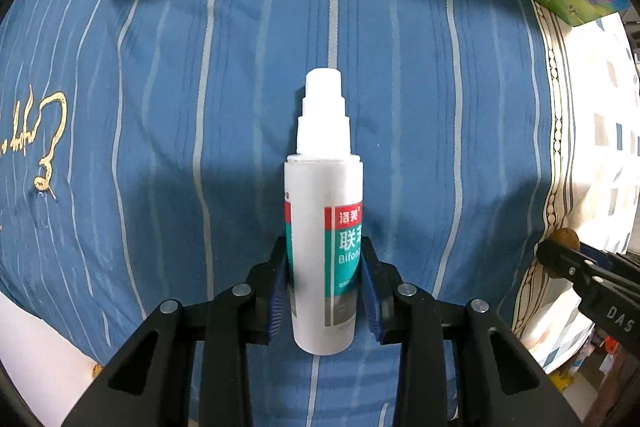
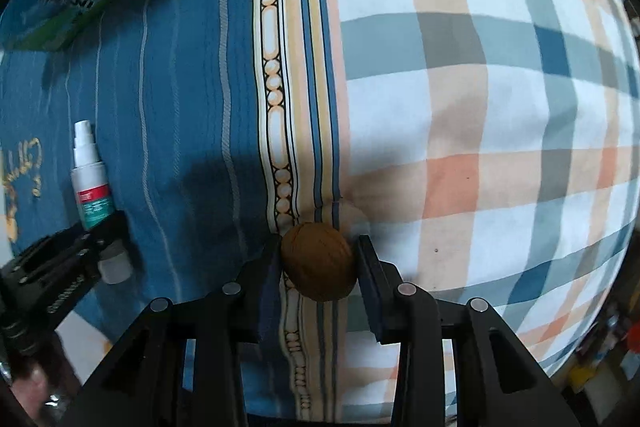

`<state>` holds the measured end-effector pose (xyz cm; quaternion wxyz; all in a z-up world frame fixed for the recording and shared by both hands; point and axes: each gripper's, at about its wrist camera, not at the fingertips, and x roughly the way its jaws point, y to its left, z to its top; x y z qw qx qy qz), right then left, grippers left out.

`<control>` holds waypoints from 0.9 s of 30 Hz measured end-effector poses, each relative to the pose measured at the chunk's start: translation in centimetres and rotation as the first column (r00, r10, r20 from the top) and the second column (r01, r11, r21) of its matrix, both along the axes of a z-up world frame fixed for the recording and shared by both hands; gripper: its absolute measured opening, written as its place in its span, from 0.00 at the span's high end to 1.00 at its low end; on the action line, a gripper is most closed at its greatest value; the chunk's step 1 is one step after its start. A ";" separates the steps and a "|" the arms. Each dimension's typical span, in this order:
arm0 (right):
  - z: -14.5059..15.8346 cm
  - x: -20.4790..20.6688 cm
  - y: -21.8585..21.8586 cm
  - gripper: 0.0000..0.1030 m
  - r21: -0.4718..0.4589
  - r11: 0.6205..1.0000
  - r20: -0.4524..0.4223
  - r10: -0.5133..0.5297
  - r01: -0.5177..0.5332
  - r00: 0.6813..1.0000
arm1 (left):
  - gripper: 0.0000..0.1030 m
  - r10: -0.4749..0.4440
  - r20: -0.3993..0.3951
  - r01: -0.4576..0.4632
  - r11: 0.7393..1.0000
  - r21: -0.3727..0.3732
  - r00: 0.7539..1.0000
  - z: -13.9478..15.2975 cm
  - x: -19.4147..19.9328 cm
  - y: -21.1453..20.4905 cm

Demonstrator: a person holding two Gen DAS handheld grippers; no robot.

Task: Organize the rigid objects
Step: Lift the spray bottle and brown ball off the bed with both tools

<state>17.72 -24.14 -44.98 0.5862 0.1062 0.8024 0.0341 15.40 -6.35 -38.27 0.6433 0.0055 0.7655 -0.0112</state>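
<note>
Left gripper [image 1: 326, 283]: jaws clamping white plastic spray bottle [image 1: 323, 227] lying on blue striped bedsheet [image 1: 160, 107]. Right gripper [image 2: 318, 267]: jaws pinching brown ridged walnut [image 2: 319, 261] over the sheet's patterned border.

Left tool [image 1: 325, 287] clamped on spray bottle [image 1: 322, 227], right tool [image 2: 318, 267] gripping walnut [image 2: 318, 267]
</note>
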 end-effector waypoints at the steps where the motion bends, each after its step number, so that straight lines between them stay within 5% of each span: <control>1: -0.1 0.2 -0.3 0.62 0.012 1.000 -0.012 -0.018 0.018 1.000 | 0.69 0.002 -0.005 -0.002 1.000 -0.001 1.000 0.0 0.2 0.0; 3: -0.3 0.4 -1.1 0.62 0.028 0.999 -0.034 -0.037 0.038 0.999 | 0.67 0.001 -0.023 -0.001 1.000 -0.006 1.000 -0.1 0.8 0.3; 8: -0.5 0.9 -0.3 0.59 0.005 1.000 -0.052 -0.006 0.007 0.999 | 0.40 -0.030 -0.075 0.026 0.998 -0.059 0.997 -1.2 2.4 -0.8; 14: 0.1 1.2 0.5 0.59 -0.041 0.997 -0.068 0.067 -0.070 0.995 | 0.40 -0.024 -0.134 0.010 0.995 -0.104 0.991 -1.9 4.3 -0.5; 18: 1.1 1.5 0.4 0.41 -0.059 0.993 -0.031 0.103 -0.105 0.994 | 0.40 0.023 -0.160 -0.047 0.989 -0.144 0.987 -2.5 6.1 1.7; 20: 1.1 1.8 0.6 0.41 -0.065 0.989 -0.024 0.133 -0.135 0.991 | 0.40 0.053 -0.164 -0.077 0.986 -0.147 0.985 -2.6 6.8 2.3; 27: 0.4 1.9 2.4 0.41 -0.080 0.982 -0.022 0.171 -0.173 0.985 | 0.51 -0.012 -0.121 0.006 0.999 -0.046 0.993 -2.1 7.9 2.6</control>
